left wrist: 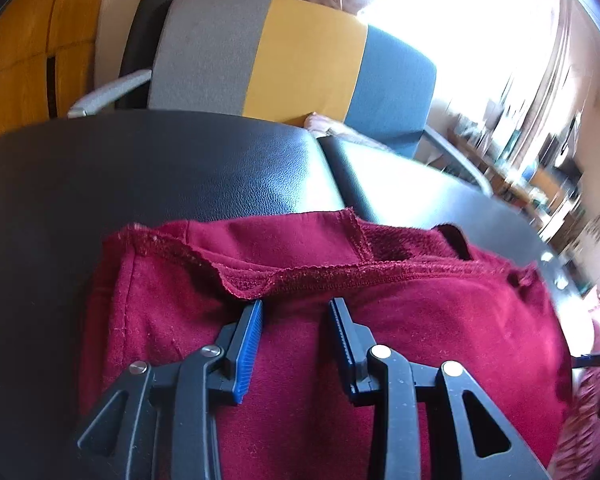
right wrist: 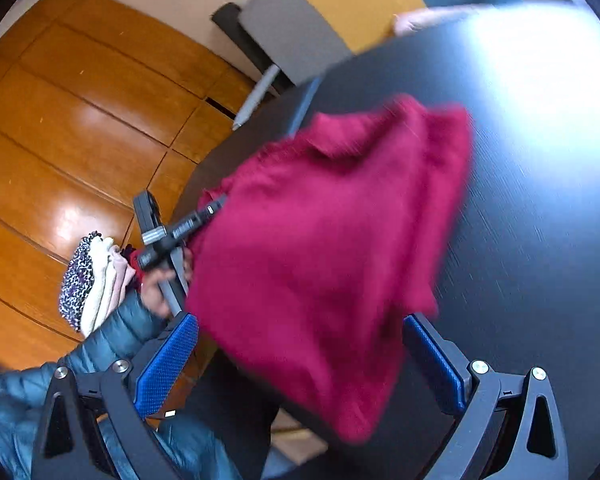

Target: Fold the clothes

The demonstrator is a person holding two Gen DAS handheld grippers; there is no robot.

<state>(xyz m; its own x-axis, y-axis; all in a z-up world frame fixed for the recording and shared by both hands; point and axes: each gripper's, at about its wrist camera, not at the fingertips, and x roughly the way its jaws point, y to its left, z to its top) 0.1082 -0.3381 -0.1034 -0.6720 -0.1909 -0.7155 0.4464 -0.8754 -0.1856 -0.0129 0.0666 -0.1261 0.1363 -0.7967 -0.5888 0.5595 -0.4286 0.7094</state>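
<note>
Partly blurred: red garment (right wrist: pixel 328 248) | left tool (left wrist: pixel 296 306) parted | right tool (right wrist: pixel 300 344) wide

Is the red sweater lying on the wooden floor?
No, the dark red fleece sweater lies on the round black table, above the floor.

Bare dark table (right wrist: pixel 540 200) beyond garment (right wrist: pixel 320 240).

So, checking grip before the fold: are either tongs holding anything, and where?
Nothing held: left tongs and right tongs gape over the red garment.
</note>
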